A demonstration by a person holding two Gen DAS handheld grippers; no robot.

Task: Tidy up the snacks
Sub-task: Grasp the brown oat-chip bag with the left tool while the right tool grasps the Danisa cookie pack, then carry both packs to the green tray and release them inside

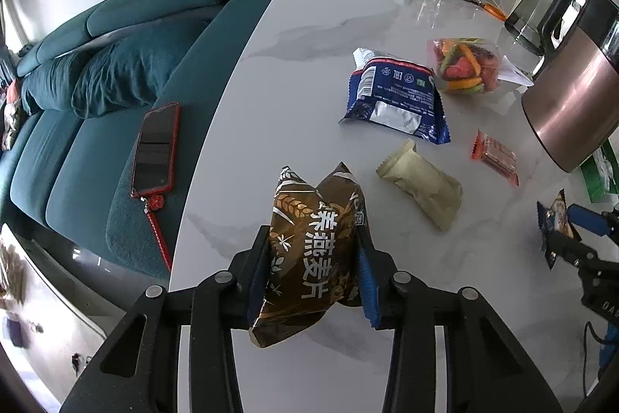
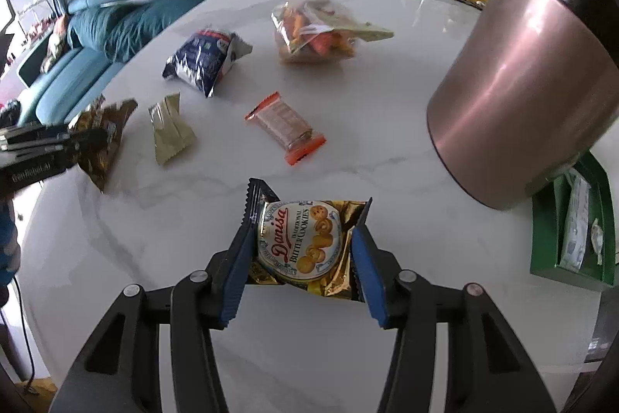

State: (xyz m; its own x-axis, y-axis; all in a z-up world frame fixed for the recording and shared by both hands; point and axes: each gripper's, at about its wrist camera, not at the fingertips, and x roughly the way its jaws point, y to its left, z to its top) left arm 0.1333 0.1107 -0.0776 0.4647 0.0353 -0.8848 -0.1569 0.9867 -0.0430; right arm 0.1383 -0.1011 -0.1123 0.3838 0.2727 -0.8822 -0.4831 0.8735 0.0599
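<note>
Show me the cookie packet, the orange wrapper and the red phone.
cookie packet [image 2: 300, 242], right wrist view, on its round label.
orange wrapper [image 2: 285, 129], right wrist view, on its clear middle.
red phone [image 1: 154, 149], left wrist view, on its dark screen.

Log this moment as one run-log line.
left gripper: shut on brown oat-flake packet | right gripper: shut on gold butter-cookie packet | white marble table: four snack packets loose

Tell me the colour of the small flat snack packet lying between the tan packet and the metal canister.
Orange ends with a clear middle: the orange packet, best seen in the right wrist view.
</note>
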